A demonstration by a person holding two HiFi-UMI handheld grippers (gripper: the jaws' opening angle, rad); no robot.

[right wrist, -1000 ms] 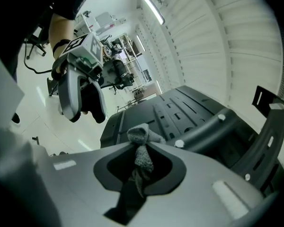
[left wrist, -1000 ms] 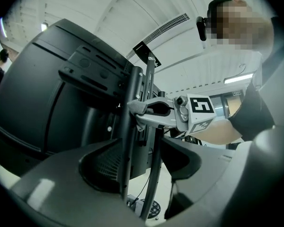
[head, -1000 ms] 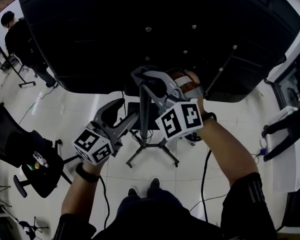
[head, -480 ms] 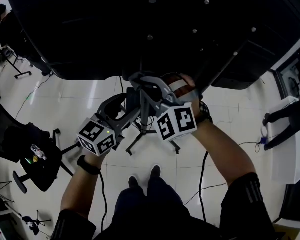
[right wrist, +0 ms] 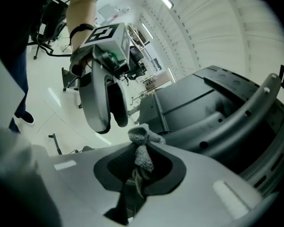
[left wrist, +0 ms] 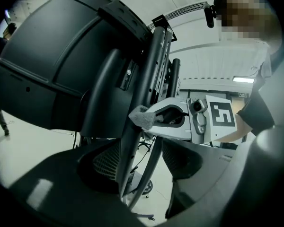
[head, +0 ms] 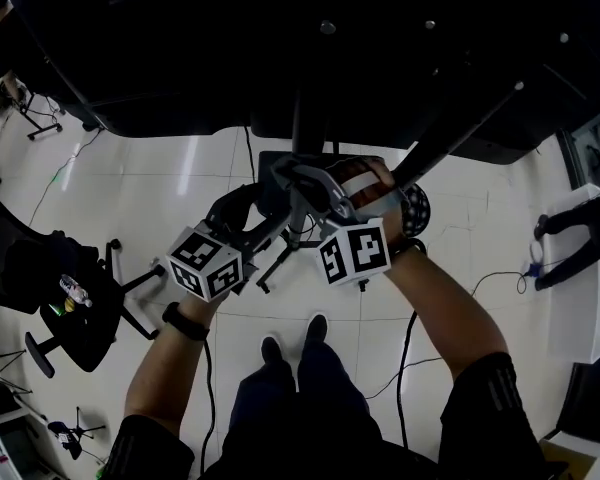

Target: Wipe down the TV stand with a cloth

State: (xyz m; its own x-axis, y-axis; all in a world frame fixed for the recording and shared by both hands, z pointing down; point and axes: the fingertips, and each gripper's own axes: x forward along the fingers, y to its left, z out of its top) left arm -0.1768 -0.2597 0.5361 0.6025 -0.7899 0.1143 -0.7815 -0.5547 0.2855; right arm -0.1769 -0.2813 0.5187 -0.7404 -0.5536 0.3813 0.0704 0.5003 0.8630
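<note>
Your right gripper [right wrist: 141,143] is clenched on the grey knitted cloth [right wrist: 142,151]. The cloth is pinched in the notch between the two fingers. A bunched tuft sticks up past the fingertips and a thinner strand hangs back into the gap behind them.

From the left gripper view, that tuft [left wrist: 142,117] sits at the very tip of the right gripper. It presses against the side of the TV stand's black upright bar [left wrist: 154,65], partway up the bar and below the curved back of the TV [left wrist: 52,65].

Your left gripper [left wrist: 142,160] has its fingers spread, with the lower stretch of the same upright bar running between them. The bar lies closer to the finger on the picture's left [left wrist: 106,161]. Whether it actually touches that pad is hard to judge from this angle.

In the head view, both grippers sit close together just under the TV's lower edge [head: 180,133]. The left gripper [head: 252,213] is slightly lower than the right gripper [head: 285,171] and beside it. The stand's legs [head: 270,268] spread over the white tiled floor [head: 150,188] beneath them. Your shoes [head: 290,346] stand just behind the base, and an office chair [head: 70,298] is well apart at the left.
</note>
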